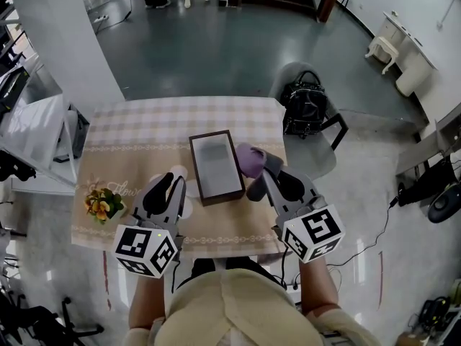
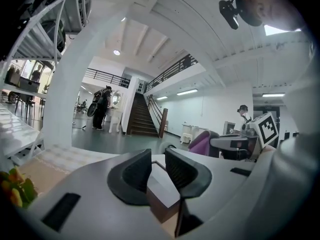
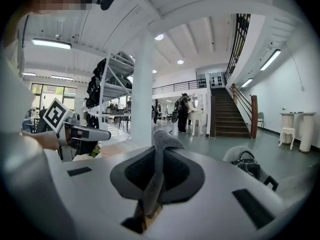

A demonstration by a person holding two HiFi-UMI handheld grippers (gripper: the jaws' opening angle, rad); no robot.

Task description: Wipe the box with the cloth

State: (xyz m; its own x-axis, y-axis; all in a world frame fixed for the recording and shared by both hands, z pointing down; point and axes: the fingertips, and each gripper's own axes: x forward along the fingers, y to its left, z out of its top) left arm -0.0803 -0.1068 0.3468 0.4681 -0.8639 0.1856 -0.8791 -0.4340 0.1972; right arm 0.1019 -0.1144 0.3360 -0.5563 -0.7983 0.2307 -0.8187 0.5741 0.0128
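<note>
Head view: brown box (image 1: 215,166) w/ grey top lies flat mid-table (image 1: 137,125), long side running away from the person. L gripper (image 1: 175,181) hovers just left of the box. R gripper (image 1: 263,175) sits just right of it, w/ purple cloth (image 1: 248,158) bunched at its tips, close by box's right edge; contact unclear. Left gripper view: jaws apart w/ narrow gap, nothing pinched, box corner seen thru the gap. Right gripper view: jaws clamped on the cloth, a fold sticking up past the pads. Flowers (image 1: 103,204) lie at table's left edge.
</note>
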